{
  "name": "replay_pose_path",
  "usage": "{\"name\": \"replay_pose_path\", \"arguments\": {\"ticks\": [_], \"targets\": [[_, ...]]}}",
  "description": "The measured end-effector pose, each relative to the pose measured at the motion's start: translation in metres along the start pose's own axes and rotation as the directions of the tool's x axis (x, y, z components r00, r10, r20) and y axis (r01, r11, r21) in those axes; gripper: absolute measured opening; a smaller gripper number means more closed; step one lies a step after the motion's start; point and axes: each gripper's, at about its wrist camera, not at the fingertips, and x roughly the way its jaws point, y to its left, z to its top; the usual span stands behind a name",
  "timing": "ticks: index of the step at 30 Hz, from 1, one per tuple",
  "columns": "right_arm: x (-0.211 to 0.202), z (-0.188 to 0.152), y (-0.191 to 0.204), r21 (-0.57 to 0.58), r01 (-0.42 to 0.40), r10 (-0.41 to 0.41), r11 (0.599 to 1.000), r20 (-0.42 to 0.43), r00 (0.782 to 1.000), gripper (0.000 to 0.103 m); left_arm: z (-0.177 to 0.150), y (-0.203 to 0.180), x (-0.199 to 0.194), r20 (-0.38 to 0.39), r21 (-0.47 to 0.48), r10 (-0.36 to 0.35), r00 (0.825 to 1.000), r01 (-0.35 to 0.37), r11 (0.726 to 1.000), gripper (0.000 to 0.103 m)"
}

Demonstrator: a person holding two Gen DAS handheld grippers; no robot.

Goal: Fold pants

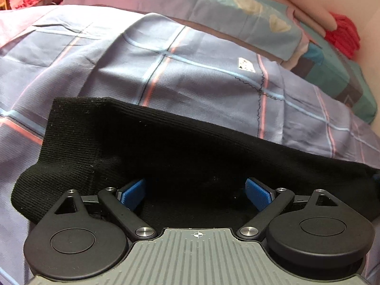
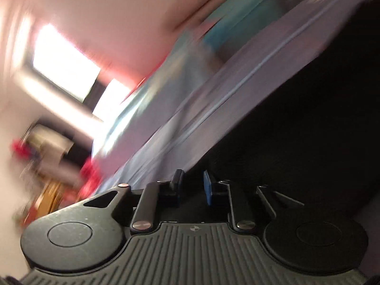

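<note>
— Where are the pants seen?

— In the left wrist view the black ribbed pants (image 1: pixel 166 156) are spread across the lower middle of the frame, on a bed sheet (image 1: pixel 99 66) of lilac cloth crossed by pink and blue stripes. A squared end of the fabric is seen at the left, and the dark cloth is drawn out to the right edge of the picture.

— And the left tongs?

— The left tongs (image 1: pixel 196 193) are held released – the blue pads (image 1: pixel 134 193) are set wide apart, with black cloth lying under and between them. No pad is seen pressed on the cloth.

— What is shown behind?

— A pillow (image 1: pixel 249 7) in pale blue and lilac is seen along the upper part of the frame, a teal patterned one (image 1: pixel 337 76) at the right, and red fabric (image 1: pixel 344 35) in the upper right corner.

— The right wrist view?

— It is heavily blurred and tilted. The right tongs (image 2: pixel 192 186) are seen at the lower middle, nearly clenched, with only a narrow gap left between the fingers. Whether cloth is caught there cannot be told. The pants (image 2: pixel 308 130) are shown as a dark mass filling the right side of the frame, with the sheet (image 2: pixel 190 118) running diagonally beside it. A bright window (image 2: pixel 64 64) is seen at the upper left.
</note>
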Motion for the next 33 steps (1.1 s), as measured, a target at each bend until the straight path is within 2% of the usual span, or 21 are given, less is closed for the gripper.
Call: {"name": "replay_pose_path", "arguments": {"ticks": [2, 3, 4, 5, 7, 8, 11, 13, 14, 15, 16, 17, 18, 19, 20, 23, 26, 28, 29, 31, 33], "targets": [[-0.021, 0.034, -0.028, 0.033, 0.044, -0.046, 0.998, 0.077, 0.996, 0.005, 0.001, -0.004, 0.002, -0.001, 0.006, 0.026, 1.0, -0.026, 1.0, 0.103], [-0.032, 0.046, -0.034, 0.036, 0.129, -0.132, 0.991, 0.142, 0.981, 0.01, 0.001, -0.008, 0.003, 0.001, 0.019, 0.046, 0.999, -0.046, 0.999, 0.103], [-0.045, 0.056, -0.038, 0.061, 0.225, -0.233, 0.973, 0.218, 0.948, 0.011, -0.001, -0.013, 0.006, 0.002, 0.04, 0.072, 0.997, -0.072, 0.997, 0.103], [-0.057, 0.063, -0.04, 0.096, 0.264, -0.28, 0.96, 0.264, 0.923, 0.022, -0.002, -0.018, 0.009, 0.003, 0.057, 0.096, 0.995, -0.096, 0.994, 0.103], [-0.08, 0.067, -0.036, 0.114, 0.31, -0.33, 0.944, 0.295, 0.897, 0.042, -0.005, -0.028, 0.013, 0.005, 0.086, 0.143, 0.99, -0.143, 0.986, 0.103], [-0.088, 0.064, -0.031, 0.089, 0.32, -0.331, 0.943, 0.304, 0.893, 0.045, -0.006, -0.031, 0.014, 0.006, 0.095, 0.161, 0.987, -0.161, 0.982, 0.103], [-0.095, 0.049, -0.018, -0.068, 0.323, -0.295, 0.944, 0.267, 0.917, 0.045, -0.008, -0.04, 0.021, 0.011, 0.111, 0.214, 0.977, -0.214, 0.971, 0.103], [-0.082, 0.05, -0.023, -0.138, 0.288, -0.262, 0.948, 0.176, 0.949, 0.045, -0.008, -0.042, 0.023, 0.015, 0.102, 0.23, 0.973, -0.23, 0.968, 0.103], [-0.071, 0.054, -0.028, -0.151, 0.294, -0.274, 0.944, 0.143, 0.951, 0.041, -0.008, -0.043, 0.023, 0.018, 0.1, 0.232, 0.973, -0.233, 0.967, 0.103], [-0.062, 0.06, -0.032, -0.159, 0.335, -0.315, 0.929, 0.14, 0.939, 0.037, -0.009, -0.043, 0.023, 0.022, 0.1, 0.235, 0.972, -0.236, 0.967, 0.103], [-0.056, 0.068, -0.034, -0.146, 0.379, -0.354, 0.914, 0.171, 0.919, 0.02, -0.009, -0.043, 0.023, 0.025, 0.102, 0.238, 0.971, -0.239, 0.966, 0.103], [-0.057, 0.077, -0.036, -0.103, 0.411, -0.385, 0.906, 0.201, 0.901, 0.015, -0.01, -0.044, 0.024, 0.026, 0.103, 0.241, 0.97, -0.243, 0.965, 0.103], [-0.061, 0.082, -0.035, -0.056, 0.432, -0.409, 0.9, 0.233, 0.882, 0.022, -0.01, -0.044, 0.023, 0.024, 0.102, 0.245, 0.969, -0.246, 0.964, 0.103], [-0.07, 0.082, -0.031, -0.026, 0.421, -0.4, 0.907, 0.265, 0.877, 0.043, -0.009, -0.045, 0.024, 0.02, 0.101, 0.247, 0.969, -0.248, 0.964, 0.103], [-0.079, 0.079, -0.027, -0.015, 0.39, -0.371, 0.921, 0.279, 0.886, 0.06, -0.008, -0.045, 0.024, 0.015, 0.098, 0.248, 0.969, -0.248, 0.964, 0.103], [-0.114, 0.047, -0.016, 0.022, 0.311, -0.305, 0.95, 0.263, 0.915, 0.062, -0.006, -0.044, 0.024, 0.003, 0.088, 0.246, 0.969, -0.245, 0.966, 0.103], [-0.131, 0.006, -0.017, 0.107, 0.26, -0.275, 0.96, 0.168, 0.947, 0.068, -0.006, -0.044, 0.024, 0.005, 0.09, 0.246, 0.969, -0.246, 0.965, 0.103], [-0.106, -0.002, -0.021, 0.142, 0.237, -0.246, 0.961, 0.049, 0.968, 0.068, -0.006, -0.044, 0.025, 0.006, 0.091, 0.248, 0.969, -0.247, 0.965, 0.103], [-0.093, -0.004, -0.023, 0.13, 0.256, -0.26, 0.958, 0.011, 0.966, 0.066, -0.006, -0.044, 0.025, 0.005, 0.091, 0.248, 0.969, -0.247, 0.965, 0.103], [-0.075, -0.002, -0.017, 0.063, 0.255, -0.258, 0.965, 0.054, 0.965, 0.066, -0.006, -0.045, 0.025, 0.005, 0.093, 0.249, 0.968, -0.248, 0.964, 0.103], [-0.057, 0.009, -0.013, 0.076, 0.25, -0.255, 0.965, 0.065, 0.965, 0.067, -0.007, -0.046, 0.025, 0.01, 0.099, 0.252, 0.968, -0.251, 0.963, 0.103]]}}
